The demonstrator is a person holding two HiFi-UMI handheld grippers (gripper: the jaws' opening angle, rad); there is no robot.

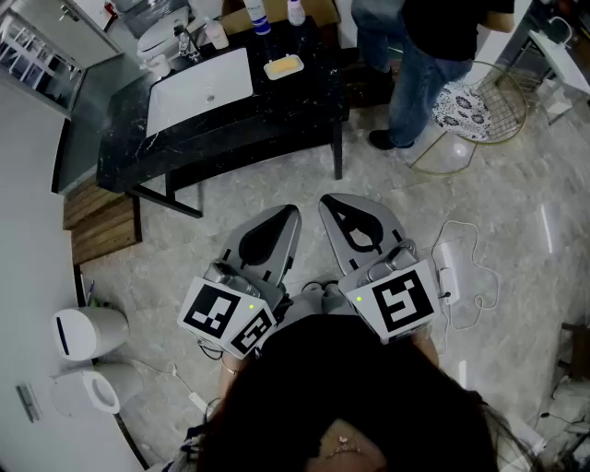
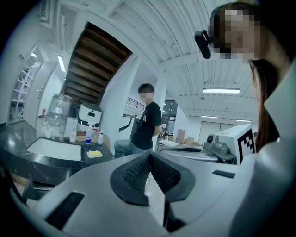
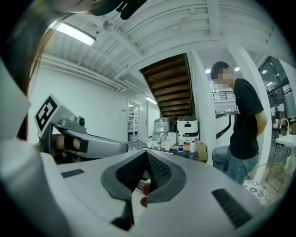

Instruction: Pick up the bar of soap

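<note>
The yellow bar of soap (image 1: 283, 65) lies in a white dish on the black counter (image 1: 230, 129), just right of the white sink (image 1: 200, 88). It also shows small and far off as the soap (image 2: 95, 153) in the left gripper view. Both grippers hang well short of the counter, over the floor. My left gripper (image 1: 288, 214) has its jaws pressed together with nothing between them. My right gripper (image 1: 324, 203) is shut too, and empty. In their own views the left gripper (image 2: 149, 156) and the right gripper (image 3: 146, 155) show pads that meet at the tips.
A person in a black shirt and jeans (image 1: 419, 64) stands at the counter's right end, beside a wire basket (image 1: 489, 101). Bottles (image 1: 295, 11) stand at the counter's back. A white power strip and cable (image 1: 452, 267) lie on the floor right of my grippers. A white bin (image 1: 88, 332) sits at left.
</note>
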